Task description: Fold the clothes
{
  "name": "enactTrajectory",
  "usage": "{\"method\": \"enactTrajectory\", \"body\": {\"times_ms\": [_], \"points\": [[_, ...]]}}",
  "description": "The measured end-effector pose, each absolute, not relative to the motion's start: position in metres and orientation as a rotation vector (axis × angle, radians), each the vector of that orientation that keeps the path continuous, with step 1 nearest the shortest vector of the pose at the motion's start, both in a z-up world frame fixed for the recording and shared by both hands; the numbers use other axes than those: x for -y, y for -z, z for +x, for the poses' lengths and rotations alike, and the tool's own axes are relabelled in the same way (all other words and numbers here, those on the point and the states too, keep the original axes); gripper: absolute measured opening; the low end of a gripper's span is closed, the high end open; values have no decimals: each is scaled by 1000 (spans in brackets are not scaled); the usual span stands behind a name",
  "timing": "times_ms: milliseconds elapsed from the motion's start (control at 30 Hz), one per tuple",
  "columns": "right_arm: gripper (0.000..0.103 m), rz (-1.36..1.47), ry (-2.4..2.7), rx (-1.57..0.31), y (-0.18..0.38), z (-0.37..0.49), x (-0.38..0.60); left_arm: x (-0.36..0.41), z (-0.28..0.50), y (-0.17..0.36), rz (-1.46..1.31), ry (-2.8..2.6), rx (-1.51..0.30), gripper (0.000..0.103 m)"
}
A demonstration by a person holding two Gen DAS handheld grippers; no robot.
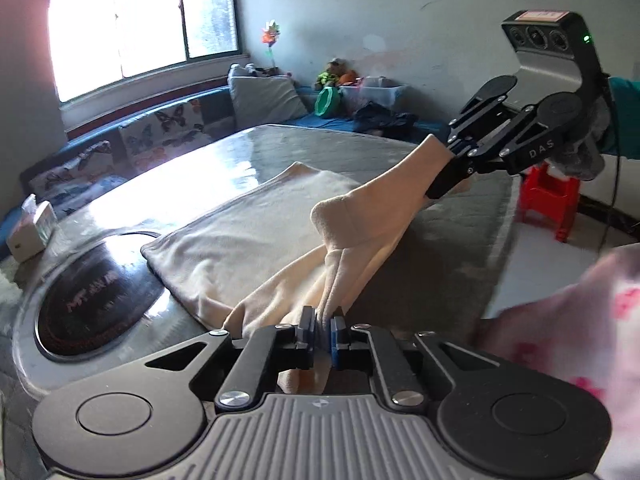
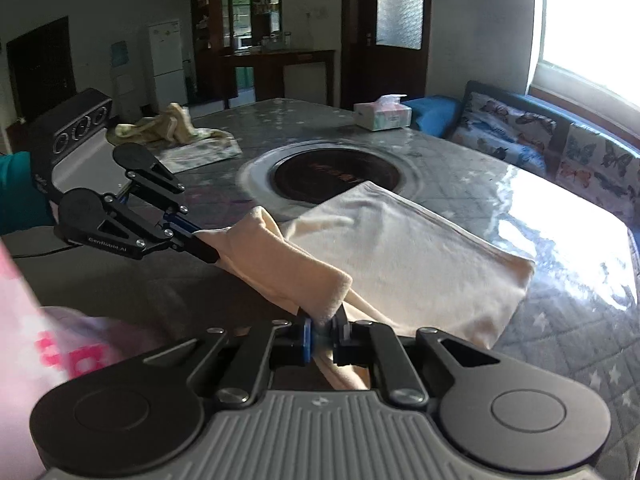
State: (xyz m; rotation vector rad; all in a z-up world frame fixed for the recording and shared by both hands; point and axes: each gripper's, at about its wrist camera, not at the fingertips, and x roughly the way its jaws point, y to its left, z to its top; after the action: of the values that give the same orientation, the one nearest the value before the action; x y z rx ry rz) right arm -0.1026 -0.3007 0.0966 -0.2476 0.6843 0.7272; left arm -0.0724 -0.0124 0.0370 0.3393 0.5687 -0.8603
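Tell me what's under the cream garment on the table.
The cream garment lies on the grey table, its far corner overlapping the round inset hob. Whatever else lies beneath is covered. Both hand-held grippers lift the near edge.

A bright window (image 1: 132,28) at ten o'clock floods the glossy table (image 1: 224,152) with glare; beneath it runs a bench of butterfly cushions (image 1: 160,128). Red stool (image 1: 550,196) at three o'clock; in the right view, white fridge (image 2: 168,60) and dark cabinets (image 2: 248,20) toward eleven
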Motion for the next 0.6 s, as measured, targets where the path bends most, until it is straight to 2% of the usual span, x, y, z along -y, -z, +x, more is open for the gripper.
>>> {"method": "enactTrajectory", "body": {"times_ms": [233,600], "points": [[8,-240,-752,-713,-121,-133,300,4,-100,-65,291,909,-605,8],[8,-252,-657,-650,-136,-59,303,28,-10,-85,326,855,-537,8]]}}
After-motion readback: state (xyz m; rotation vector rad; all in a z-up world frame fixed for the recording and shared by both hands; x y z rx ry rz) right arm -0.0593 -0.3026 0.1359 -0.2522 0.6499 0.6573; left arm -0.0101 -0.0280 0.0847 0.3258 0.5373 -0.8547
